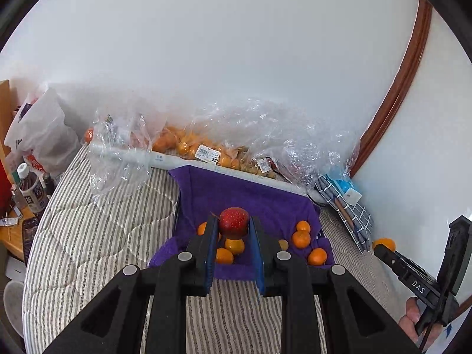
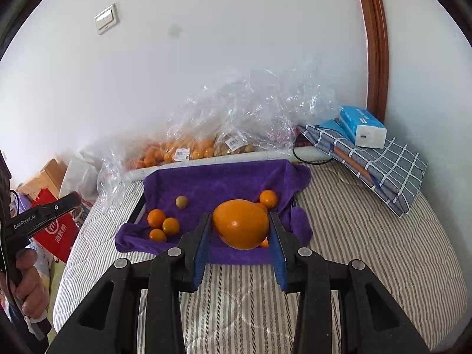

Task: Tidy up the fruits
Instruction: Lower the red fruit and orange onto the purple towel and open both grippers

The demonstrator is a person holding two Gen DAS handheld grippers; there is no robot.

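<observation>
Sorting is partly done. Your left gripper (image 1: pixel 233 230) clamps a red speckled apple (image 1: pixel 233 220); your right gripper (image 2: pixel 240 227) clamps a large smooth orange (image 2: pixel 241 224). Both fruits hang above the purple cloth tray (image 2: pixel 212 183), where small oranges (image 2: pixel 163 225) lie. Bagged fruit (image 2: pixel 188 149) remains behind it.

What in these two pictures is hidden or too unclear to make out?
- Left wrist view: the left gripper and its red apple cover some small oranges on the purple towel.
- Right wrist view: the right gripper's large orange fruit hides small fruit behind it.
- Both views: the labels on the clear bags are too small to read.
</observation>
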